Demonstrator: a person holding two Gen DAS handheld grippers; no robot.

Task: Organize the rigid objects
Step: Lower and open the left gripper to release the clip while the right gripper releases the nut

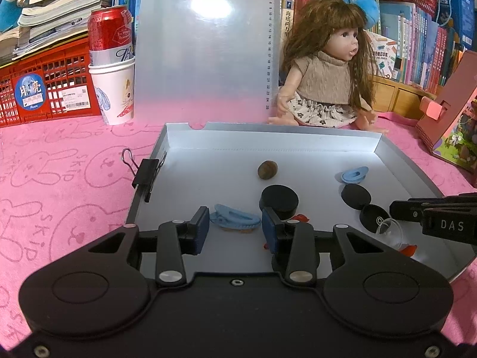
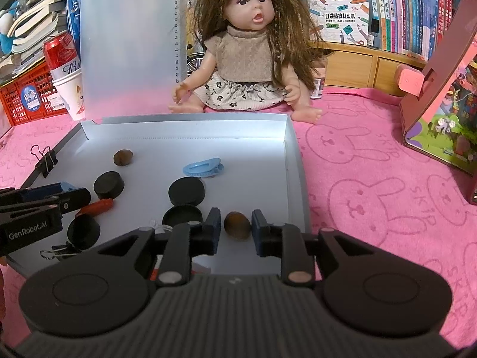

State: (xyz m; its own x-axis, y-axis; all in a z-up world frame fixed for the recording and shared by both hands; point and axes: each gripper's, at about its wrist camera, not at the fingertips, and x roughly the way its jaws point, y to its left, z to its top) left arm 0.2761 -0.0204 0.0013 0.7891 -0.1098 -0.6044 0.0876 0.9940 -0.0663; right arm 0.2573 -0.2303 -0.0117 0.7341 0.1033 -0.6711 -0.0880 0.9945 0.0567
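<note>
A shallow grey tray [image 1: 298, 137] lies on a pink cloth. My left gripper [image 1: 235, 219] is shut on a light blue plastic clip [image 1: 235, 220] just above the tray floor. Inside the tray are a brown nut [image 1: 267, 170], a second blue clip [image 1: 353, 175], several black round caps [image 1: 280, 198] and an orange-red piece [image 2: 98, 205]. My right gripper [image 2: 237, 228] is open around another brown nut [image 2: 237, 225], which rests on the tray floor with a small gap at each pad. A black binder clip [image 1: 146, 176] grips the tray's left rim.
The tray's translucent lid [image 1: 202, 44] stands upright behind it. A doll [image 2: 244, 59] sits at the far edge. A red can in a paper cup [image 1: 114, 71] and a red crate [image 1: 44, 89] stand back left. A pink cardboard box [image 2: 441, 104] stands at the right.
</note>
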